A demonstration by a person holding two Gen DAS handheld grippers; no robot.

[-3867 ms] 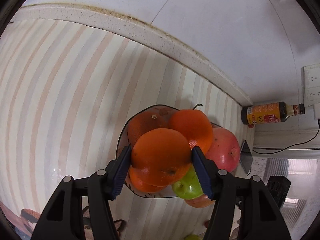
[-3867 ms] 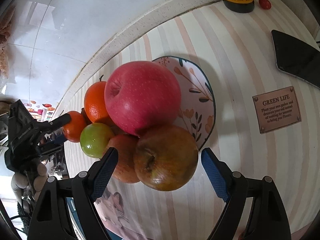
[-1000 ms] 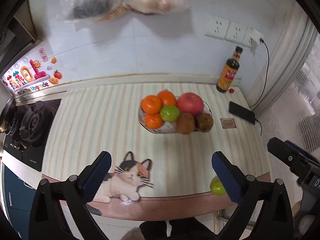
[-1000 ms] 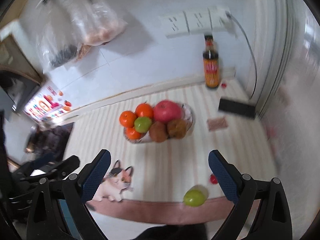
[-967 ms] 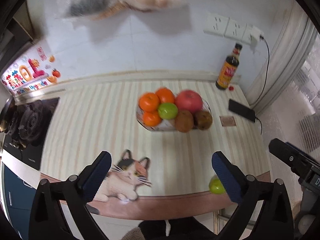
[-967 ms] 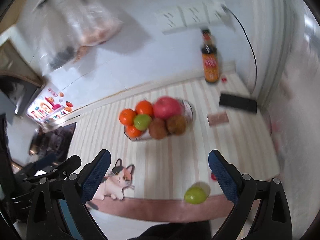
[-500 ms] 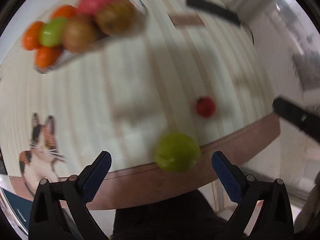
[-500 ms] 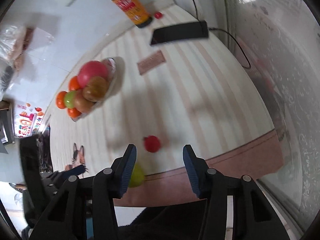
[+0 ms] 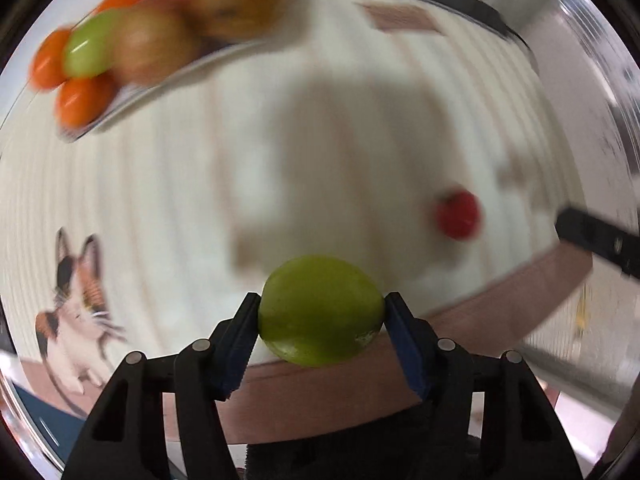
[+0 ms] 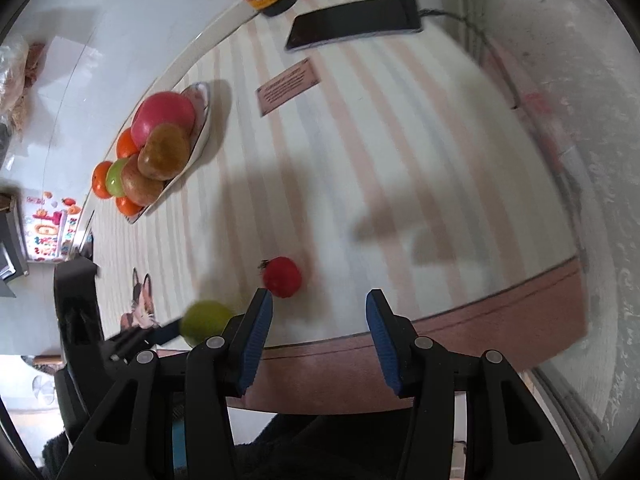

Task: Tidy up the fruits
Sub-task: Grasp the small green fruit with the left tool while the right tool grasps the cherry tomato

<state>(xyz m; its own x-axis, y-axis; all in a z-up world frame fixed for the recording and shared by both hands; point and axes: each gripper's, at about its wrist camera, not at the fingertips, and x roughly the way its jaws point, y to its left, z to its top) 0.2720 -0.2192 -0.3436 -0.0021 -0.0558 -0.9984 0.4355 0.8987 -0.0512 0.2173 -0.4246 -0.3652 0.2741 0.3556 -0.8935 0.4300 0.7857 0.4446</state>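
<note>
The round green fruit (image 9: 320,310), loose half a second ago, is now clamped by the left gripper (image 9: 321,322) near the small red tomato (image 10: 282,276), while the right gripper (image 10: 319,334) is held partly open and empty.

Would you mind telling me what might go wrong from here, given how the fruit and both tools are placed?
The left tool pinches the round green fruit at the counter edge; it could squirt out and fall to the floor. The plate is already heaped, so adding fruit may start a roll-off. The open right tool may nudge the small red fruit away.
</note>
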